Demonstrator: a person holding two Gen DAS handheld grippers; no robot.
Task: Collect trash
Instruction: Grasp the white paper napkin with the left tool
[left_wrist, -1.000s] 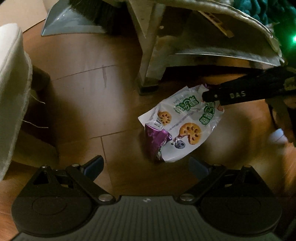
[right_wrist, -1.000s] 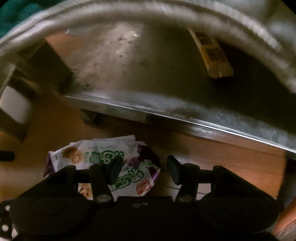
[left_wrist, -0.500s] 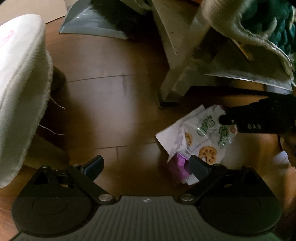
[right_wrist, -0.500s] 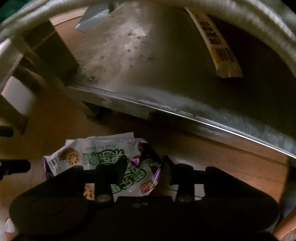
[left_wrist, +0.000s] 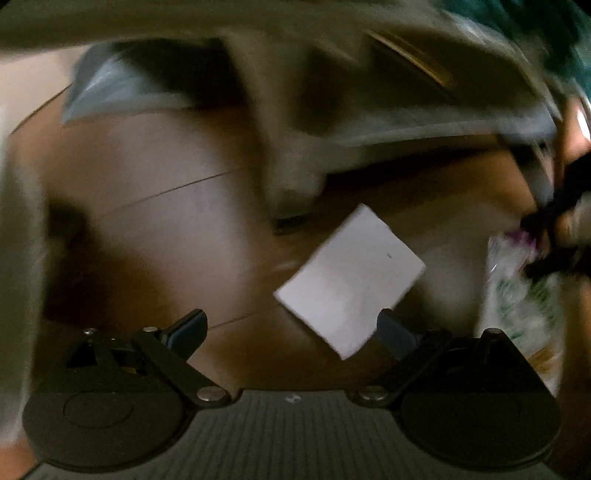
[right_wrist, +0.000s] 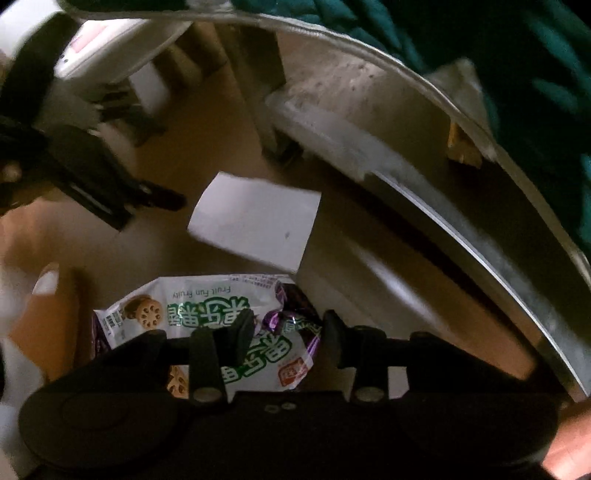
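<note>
The right tool (right_wrist: 286, 332) is gripping the crumpled snack wrapper (right_wrist: 207, 317) between its half-closed fingers, above the wooden floor (right_wrist: 369, 266). The left tool (left_wrist: 291, 332) is hanging wide open and empty, a white paper square (left_wrist: 351, 275) lying just ahead.

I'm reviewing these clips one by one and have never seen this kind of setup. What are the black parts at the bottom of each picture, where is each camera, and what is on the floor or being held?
No robot here: a person carries hand-held tongs in each hand, with a fisheye camera on each looking forward along the two fingers. The black parts at the bottom are those tongs.

The left view shows the left tongs open and empty above a wooden floor, with a white paper sheet lying between its fingers' line of sight. It is blurred.

The right view shows the right tongs closed on a crumpled snack wrapper, white with green lettering and purple edges. The same paper sheet lies beyond it, beside a pale furniture leg.
</note>
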